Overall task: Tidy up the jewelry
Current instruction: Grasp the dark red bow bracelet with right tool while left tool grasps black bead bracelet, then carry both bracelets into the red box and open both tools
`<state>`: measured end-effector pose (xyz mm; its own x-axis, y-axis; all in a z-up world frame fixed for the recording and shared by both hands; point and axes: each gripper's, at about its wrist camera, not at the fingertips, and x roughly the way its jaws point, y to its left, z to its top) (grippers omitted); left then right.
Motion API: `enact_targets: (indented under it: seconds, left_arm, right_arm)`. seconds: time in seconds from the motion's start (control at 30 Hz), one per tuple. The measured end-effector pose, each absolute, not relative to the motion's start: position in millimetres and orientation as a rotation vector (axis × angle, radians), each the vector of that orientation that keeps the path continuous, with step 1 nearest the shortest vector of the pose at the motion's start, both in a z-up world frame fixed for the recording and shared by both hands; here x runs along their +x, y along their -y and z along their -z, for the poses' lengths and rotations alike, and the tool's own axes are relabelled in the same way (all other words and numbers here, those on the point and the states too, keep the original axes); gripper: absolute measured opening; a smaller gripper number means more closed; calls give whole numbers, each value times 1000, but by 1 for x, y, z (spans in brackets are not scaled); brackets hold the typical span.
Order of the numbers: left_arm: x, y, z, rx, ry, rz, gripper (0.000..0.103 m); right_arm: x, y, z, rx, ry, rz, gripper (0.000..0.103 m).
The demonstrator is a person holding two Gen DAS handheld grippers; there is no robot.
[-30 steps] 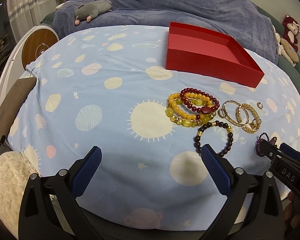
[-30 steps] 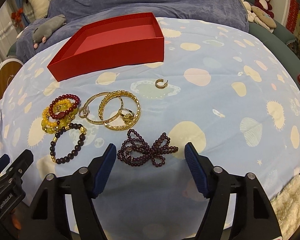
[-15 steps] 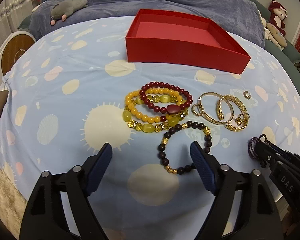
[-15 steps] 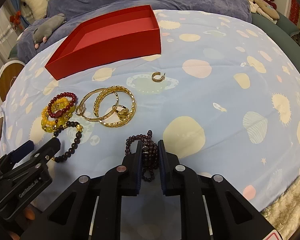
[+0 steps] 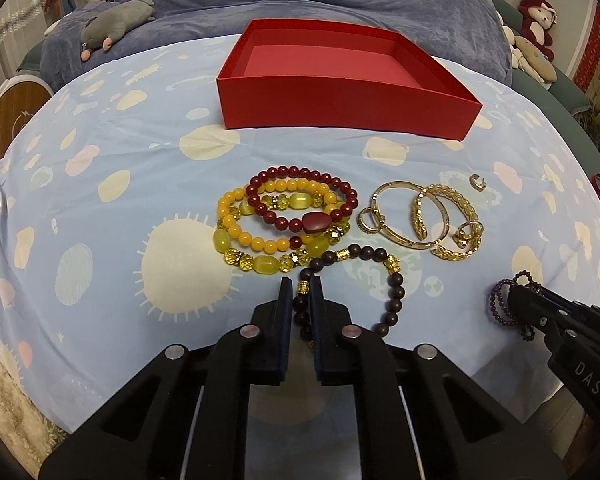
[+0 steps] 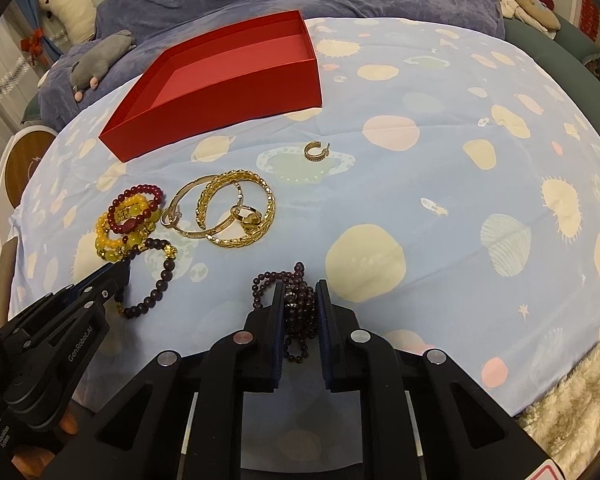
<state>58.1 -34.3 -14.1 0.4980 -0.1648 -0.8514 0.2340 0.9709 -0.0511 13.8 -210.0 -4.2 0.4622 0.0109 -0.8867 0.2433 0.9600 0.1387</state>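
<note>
An open, empty red box [image 5: 340,92] stands at the back of the cloth; it also shows in the right wrist view [image 6: 220,88]. My left gripper [image 5: 301,292] is shut on the dark brown bead bracelet [image 5: 396,280] at its near left side. My right gripper [image 6: 298,292] is shut on the bunched purple bead strand [image 6: 296,304], which lies on the cloth. Red and yellow bead bracelets [image 5: 288,220] are piled in the middle. Gold bangles [image 5: 428,216] lie to their right, with a small gold earring [image 5: 478,181] beyond.
The jewelry lies on a light blue spotted cloth [image 5: 120,160]. A blue blanket with a grey plush toy [image 5: 116,20] lies behind the box. Stuffed monkeys [image 5: 536,20] sit far right. A cream fluffy rug [image 6: 572,400] borders the near edge.
My left gripper moved forward and closed on the dark brown bracelet. My right gripper closed on the purple strand one second ago and still holds it.
</note>
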Motion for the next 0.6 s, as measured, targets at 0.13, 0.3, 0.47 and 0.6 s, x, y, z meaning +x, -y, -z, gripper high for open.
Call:
enact_targets:
  seconds: [0.13, 0.3, 0.47, 0.6]
  left_arm:
    - [54, 35, 10, 71, -1024, 257, 8]
    - [49, 32, -16, 30, -994, 294, 8]
    - [59, 32, -60, -5, -947, 353, 8]
    - [88, 37, -96, -32, -903, 391, 8]
  right_arm:
    - [9, 209, -3, 258, -1078, 135, 14]
    - [5, 209, -22, 252, -1063, 108, 14]
    - [16, 210, -53, 240, -1030, 59, 14]
    - [51, 214, -83, 214, -983, 9, 14]
